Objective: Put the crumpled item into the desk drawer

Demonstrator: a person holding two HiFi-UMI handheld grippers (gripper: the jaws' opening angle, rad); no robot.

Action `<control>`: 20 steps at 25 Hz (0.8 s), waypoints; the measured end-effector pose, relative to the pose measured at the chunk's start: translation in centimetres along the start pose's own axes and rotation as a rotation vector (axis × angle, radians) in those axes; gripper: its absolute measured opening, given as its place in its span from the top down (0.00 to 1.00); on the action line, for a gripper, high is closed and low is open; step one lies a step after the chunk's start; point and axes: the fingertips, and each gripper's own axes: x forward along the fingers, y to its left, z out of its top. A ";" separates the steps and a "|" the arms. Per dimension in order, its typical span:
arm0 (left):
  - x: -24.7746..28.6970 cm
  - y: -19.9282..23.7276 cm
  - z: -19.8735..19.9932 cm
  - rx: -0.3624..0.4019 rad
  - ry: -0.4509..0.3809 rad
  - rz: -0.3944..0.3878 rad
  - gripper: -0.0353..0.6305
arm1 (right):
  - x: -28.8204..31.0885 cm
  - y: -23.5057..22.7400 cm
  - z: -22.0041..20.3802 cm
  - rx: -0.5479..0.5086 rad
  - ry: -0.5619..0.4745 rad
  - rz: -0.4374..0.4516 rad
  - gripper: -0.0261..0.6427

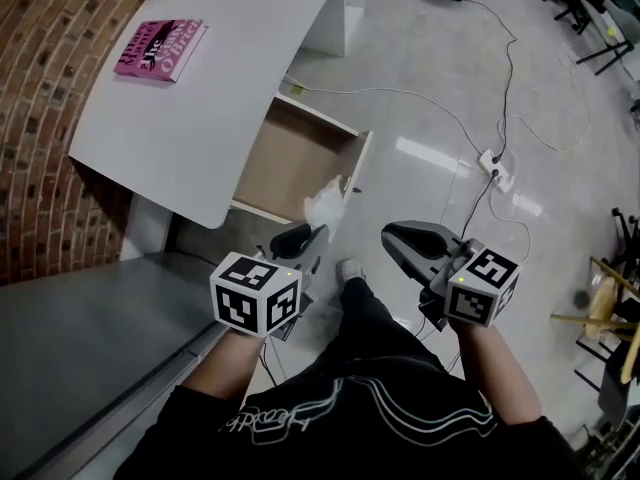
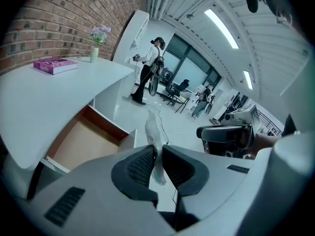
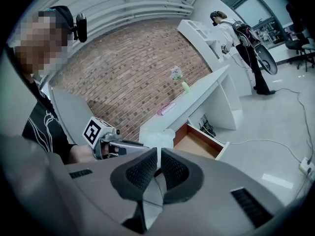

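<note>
My left gripper (image 2: 157, 150) is clenched on the crumpled item (image 2: 153, 130). Its long axis runs straight out from my fingers, pointing up-frame at centre. My right gripper (image 3: 158, 157) is closed on nothing. The open drawer (image 2: 78, 141) lies beyond, under the surface (image 2: 44, 97).

You have bright, even light from the ceiling strip lights (image 2: 222, 27), which lay a white glare patch on the glossy floor (image 1: 425, 154) and leave a soft shadow under the desk (image 1: 200, 118). Both gripper views bend hard toward the rims and fall to black in the corners. The left gripper (image 2: 157, 151) looks soft close to your lens.
</note>
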 end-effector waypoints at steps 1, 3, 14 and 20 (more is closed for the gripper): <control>0.7 0.6 0.2 0.001 0.007 0.005 0.85 | 0.5 -0.6 0.1 0.008 0.002 0.004 0.88; 2.2 1.9 0.6 -0.004 0.017 0.017 0.85 | 1.4 -1.9 0.0 0.016 0.009 0.011 0.88; 9.8 7.7 0.6 -0.073 0.054 0.074 0.85 | 4.4 -7.6 0.1 0.071 -0.005 0.017 0.88; 13.7 11.4 -0.1 -0.083 0.088 0.118 0.85 | 5.6 -9.7 -1.5 0.064 0.033 0.042 0.88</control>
